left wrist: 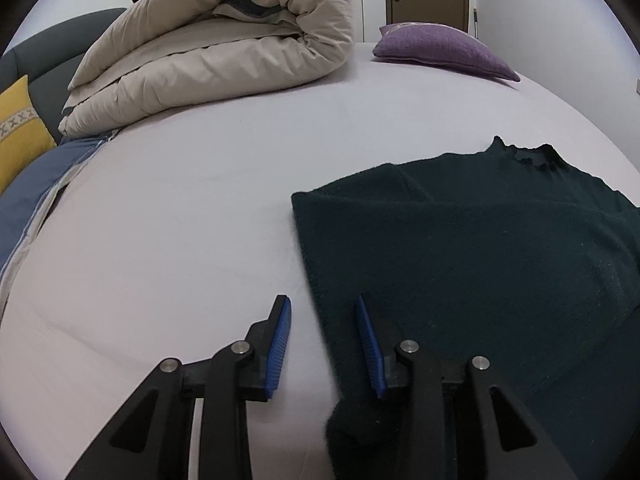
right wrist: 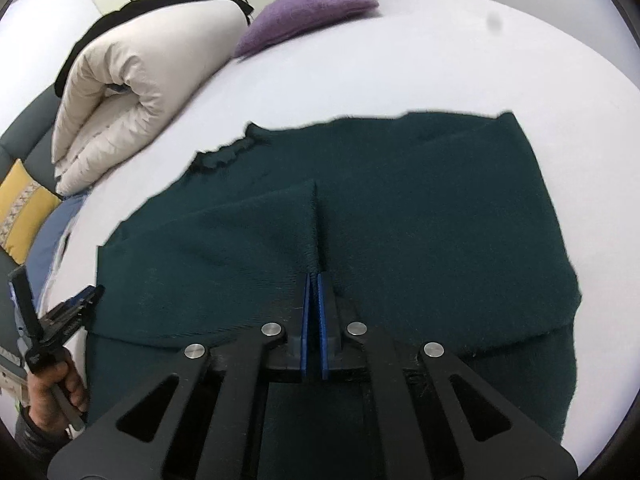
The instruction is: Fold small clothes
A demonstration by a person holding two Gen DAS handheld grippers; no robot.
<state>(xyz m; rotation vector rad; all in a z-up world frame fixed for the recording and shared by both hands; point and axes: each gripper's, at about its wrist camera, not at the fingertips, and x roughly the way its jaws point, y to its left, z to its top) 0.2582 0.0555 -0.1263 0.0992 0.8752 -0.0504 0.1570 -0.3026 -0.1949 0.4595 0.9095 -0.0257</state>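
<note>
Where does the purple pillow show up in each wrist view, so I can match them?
Left wrist: purple pillow at upper right, on the bed's far side.
Right wrist: purple pillow at top centre.
Shared landmark: the rolled beige duvet, left of the pillow in both.

dark green knit sweater [right wrist: 400, 208] spread flat on bed, frilled collar toward pillows, one fold of fabric lifted and doubled over body.

Soft, even indoor light is falling across the pale bed sheet [left wrist: 200, 220], casting only faint shadows. Fisheye is bending both views, black vignette is eating the corners. The dark green sweater [right wrist: 400, 208] is losing texture detail, its near edge blurring.
</note>
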